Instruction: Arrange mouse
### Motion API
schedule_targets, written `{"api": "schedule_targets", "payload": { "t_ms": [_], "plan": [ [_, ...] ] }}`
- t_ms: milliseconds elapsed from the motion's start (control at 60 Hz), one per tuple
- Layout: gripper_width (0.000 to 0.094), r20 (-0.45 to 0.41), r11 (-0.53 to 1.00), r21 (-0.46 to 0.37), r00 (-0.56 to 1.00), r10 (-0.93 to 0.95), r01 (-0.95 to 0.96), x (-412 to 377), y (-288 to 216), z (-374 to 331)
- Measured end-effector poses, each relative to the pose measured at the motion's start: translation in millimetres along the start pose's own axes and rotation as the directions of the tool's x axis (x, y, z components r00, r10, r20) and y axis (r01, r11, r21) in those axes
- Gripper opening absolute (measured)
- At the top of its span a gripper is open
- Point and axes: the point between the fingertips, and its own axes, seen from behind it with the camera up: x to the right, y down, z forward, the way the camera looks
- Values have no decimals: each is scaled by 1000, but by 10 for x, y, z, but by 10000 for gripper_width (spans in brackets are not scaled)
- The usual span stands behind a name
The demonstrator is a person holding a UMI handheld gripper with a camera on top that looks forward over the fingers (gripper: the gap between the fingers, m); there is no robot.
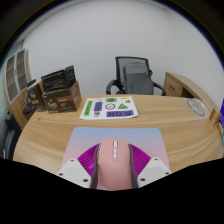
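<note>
The mouse [115, 168] shows only its front part — its rear runs out of view at the bottom, and both flanks are covered by the gripper [115, 166] fingers and their purple pads [90, 160]. The fingers themselves are cut off low down. The printing on the sheet [109, 108] is too small to read, as are the labels on the dark boxes [55, 92]. The office chair [133, 76] is hidden below its seat by the desk [40, 135]. An object at the desk's far right end [213, 112] — coloured, partly cut off — cannot be identified.

Mouse [117, 165] between the fingers [90, 160], on the mat [118, 137]; chair [135, 75] behind table [45, 135]
</note>
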Motion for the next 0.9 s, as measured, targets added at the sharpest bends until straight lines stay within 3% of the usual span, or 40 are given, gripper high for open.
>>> {"api": "schedule_targets", "payload": {
  "t_ms": [283,367,400,600,900],
  "plan": [
    [592,16,1000,-12,1000,-20,20,-21,15,14],
    [855,49,999,-35,998,-30,32,-82,42,-54],
    [824,57,999,-35,998,-28,30,-105,24,-122],
    [836,6,1000,-8,1000,8,-8,-75,75,-716],
    [832,-30,990,58,991,128,-126,-440,592,-2280]
  ]
}}
